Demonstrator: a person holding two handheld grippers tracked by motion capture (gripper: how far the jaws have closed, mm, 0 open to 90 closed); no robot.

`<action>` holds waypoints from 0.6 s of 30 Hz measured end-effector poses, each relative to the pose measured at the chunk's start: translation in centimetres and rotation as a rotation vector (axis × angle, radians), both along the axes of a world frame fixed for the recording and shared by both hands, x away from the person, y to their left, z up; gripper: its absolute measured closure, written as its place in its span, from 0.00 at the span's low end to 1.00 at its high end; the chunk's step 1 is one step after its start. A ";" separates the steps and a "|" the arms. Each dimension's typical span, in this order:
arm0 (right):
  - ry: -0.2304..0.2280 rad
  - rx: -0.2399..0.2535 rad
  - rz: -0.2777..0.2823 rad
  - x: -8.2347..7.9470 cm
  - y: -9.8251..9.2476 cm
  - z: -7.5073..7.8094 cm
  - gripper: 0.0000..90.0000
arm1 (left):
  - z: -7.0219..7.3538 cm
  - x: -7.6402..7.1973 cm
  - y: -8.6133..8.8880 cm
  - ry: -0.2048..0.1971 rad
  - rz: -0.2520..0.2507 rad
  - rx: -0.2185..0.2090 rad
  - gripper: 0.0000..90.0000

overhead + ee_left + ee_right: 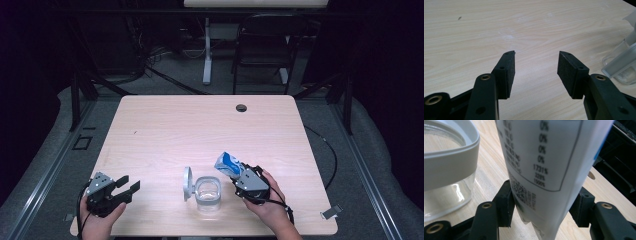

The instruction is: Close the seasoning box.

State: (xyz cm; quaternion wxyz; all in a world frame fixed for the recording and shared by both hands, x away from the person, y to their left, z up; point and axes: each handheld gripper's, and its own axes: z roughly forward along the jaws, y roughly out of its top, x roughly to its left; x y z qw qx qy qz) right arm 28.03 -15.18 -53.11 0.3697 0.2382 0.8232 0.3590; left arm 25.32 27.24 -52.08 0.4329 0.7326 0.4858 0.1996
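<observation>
A white and blue pouch [228, 164] with printed figures on its back [541, 157] stands up between the pads of my right gripper [239, 176] [544, 205], which is shut on its lower end. It tilts toward a clear glass jar [208, 192] [446, 170] just left of it. The jar's round lid [187, 183] hangs open on its left side. My left gripper [127, 186] [536, 72] rests near the table's front left corner, open, with bare wood between its pads. The jar's edge [624, 67] shows at the right of the left gripper view.
The wooden table [200, 125] has a cable hole [241, 107] near its far edge. A small metal clip [331, 211] lies at the front right corner. A chair [265, 45] and a desk leg [207, 55] stand beyond the table.
</observation>
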 end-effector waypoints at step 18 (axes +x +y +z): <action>-0.048 -0.196 0.038 -0.8 0.4 0.8 0.51 | 0.2 0.0 0.5 -0.005 0.016 -0.016 0.54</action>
